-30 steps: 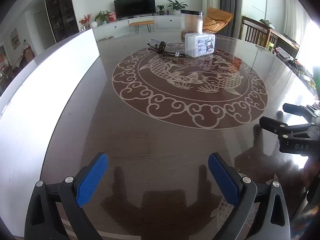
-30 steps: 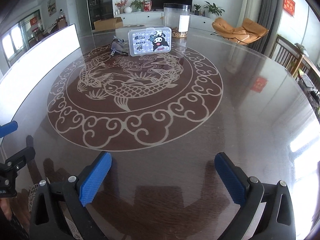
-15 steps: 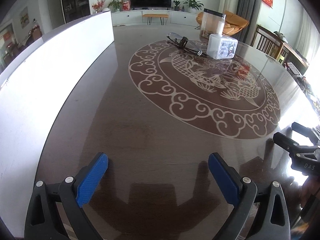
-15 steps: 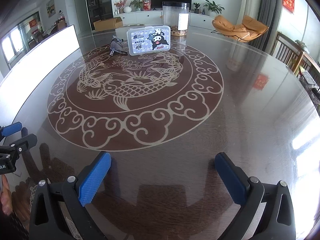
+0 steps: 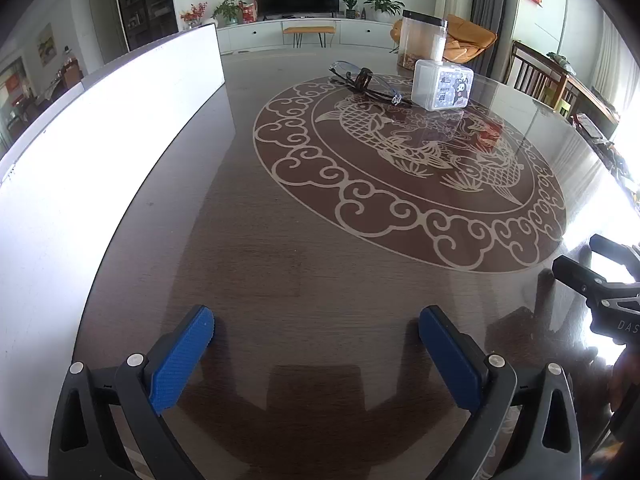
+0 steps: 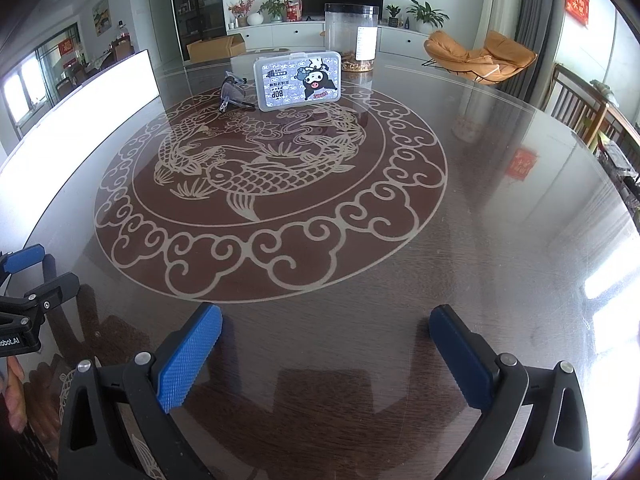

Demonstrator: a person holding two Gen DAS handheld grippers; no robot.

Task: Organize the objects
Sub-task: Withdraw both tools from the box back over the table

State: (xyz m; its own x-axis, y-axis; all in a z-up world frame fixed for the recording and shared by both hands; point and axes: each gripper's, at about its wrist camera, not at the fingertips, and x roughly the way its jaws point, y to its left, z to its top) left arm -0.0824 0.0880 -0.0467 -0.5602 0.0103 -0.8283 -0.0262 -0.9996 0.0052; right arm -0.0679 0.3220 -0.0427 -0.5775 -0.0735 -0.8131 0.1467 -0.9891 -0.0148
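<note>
You are at the approach step: your left hand-held gripper and right hand-held gripper both hang wide open and empty over the near edge of the dark glossy carp-patterned bench. Next, advance across to the far side, where the folded dark-framed eyeglasses lie just beside the clear rectangular plastic box with a cartoon label, in front of the tall clear cylindrical jar.

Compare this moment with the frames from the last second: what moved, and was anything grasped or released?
Only the left gripper moved: its view swung left, sliding the glasses and plastic box rightward in frame. The right gripper barely shifted. Both stay open and empty; glasses, box and jar sit untouched.
</note>
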